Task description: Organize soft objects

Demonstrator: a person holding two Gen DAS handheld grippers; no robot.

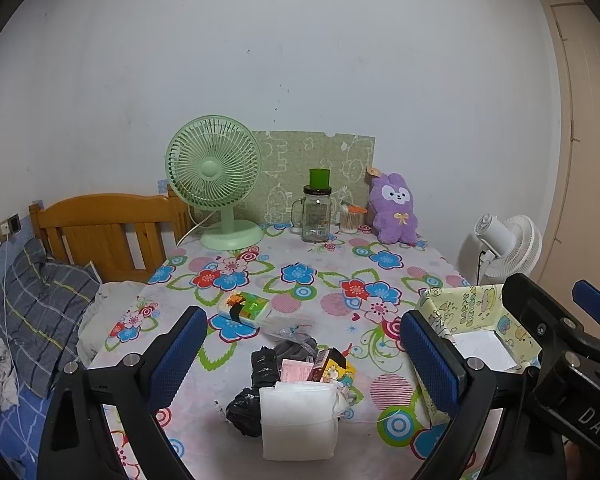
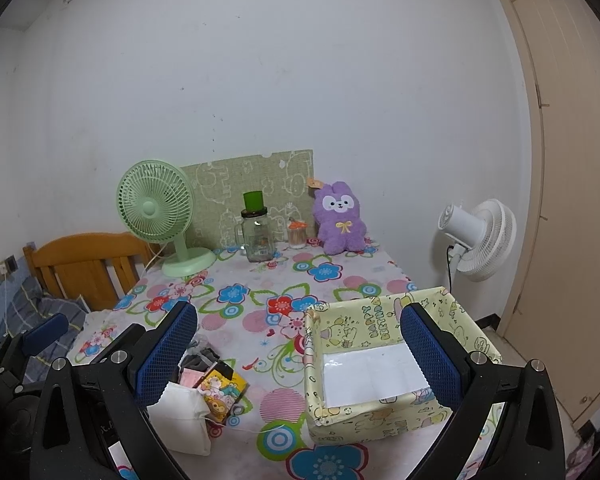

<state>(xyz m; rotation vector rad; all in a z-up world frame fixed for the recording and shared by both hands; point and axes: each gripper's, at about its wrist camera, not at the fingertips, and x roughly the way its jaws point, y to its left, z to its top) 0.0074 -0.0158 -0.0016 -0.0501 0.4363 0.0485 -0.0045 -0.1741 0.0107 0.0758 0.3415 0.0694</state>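
On yellow box [image 2: 380, 364] wall: "HAPPY BIRTHDAY"; both claws empty, apart.

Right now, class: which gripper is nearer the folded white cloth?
Left. The left gripper frames the folded white cloth between its open fingers; the right gripper frames the yellow box, cloth off to its left.

A lived-in bedroom at home; a wooden bed headboard [image 1: 108, 232] with a grey plaid pillow [image 1: 44, 308] stands beside the worktop [image 1: 320, 276], which wears a flowered cloth; a green desk fan [image 1: 216, 180], a purple plush bunny [image 1: 394, 208] and a glass mug jar [image 1: 316, 216] sit against the plain white wall; a white floor fan [image 2: 480, 240] stands by the door [image 2: 560, 160].
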